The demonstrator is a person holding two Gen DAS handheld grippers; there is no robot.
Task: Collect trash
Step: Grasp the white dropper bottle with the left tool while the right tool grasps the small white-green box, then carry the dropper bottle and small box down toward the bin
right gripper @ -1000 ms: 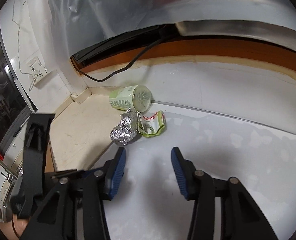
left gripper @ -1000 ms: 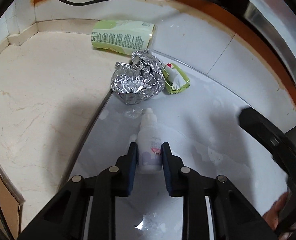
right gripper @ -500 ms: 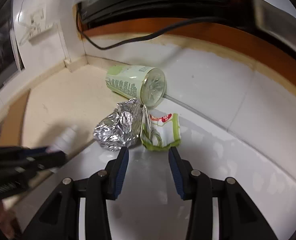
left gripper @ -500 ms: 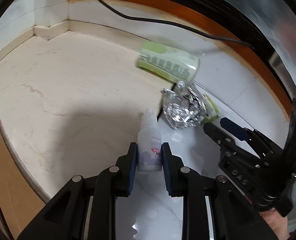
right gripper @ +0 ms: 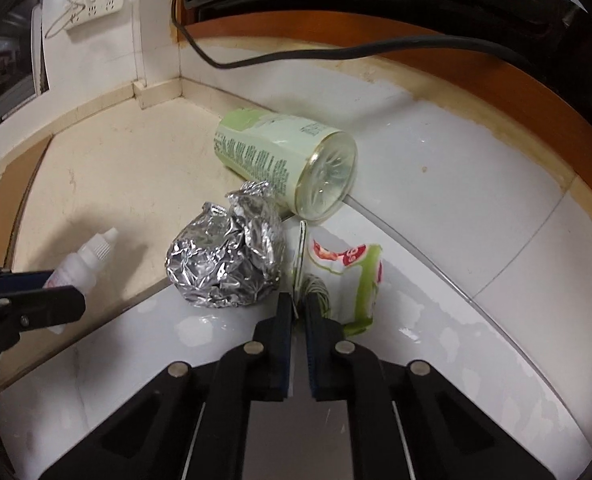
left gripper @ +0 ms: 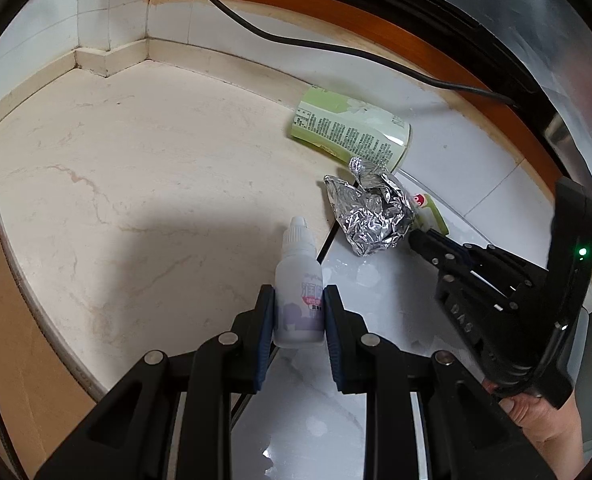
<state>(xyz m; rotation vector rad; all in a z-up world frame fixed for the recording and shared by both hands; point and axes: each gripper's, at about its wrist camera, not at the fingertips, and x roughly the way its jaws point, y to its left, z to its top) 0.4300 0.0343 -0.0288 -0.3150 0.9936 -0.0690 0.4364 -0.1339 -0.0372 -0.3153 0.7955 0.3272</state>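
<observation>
We had the little dropper bottle (left gripper: 298,295) pinched tight in our left gripper (left gripper: 298,312), hanging just left of the foil ball (right gripper: 225,266). Our right gripper (right gripper: 299,312) was nearly closed, clamping the thin edge of the green snack wrapper (right gripper: 348,276) right beside the foil. Green can (right gripper: 283,160) lay on its side just behind the foil.

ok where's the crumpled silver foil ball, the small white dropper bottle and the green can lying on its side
crumpled silver foil ball (right gripper: 225,268): right wrist view, middle of the crinkled front
small white dropper bottle (left gripper: 299,300): left wrist view, labelled body between the fingers
green can lying on its side (right gripper: 271,154): right wrist view, printed side wall
</observation>
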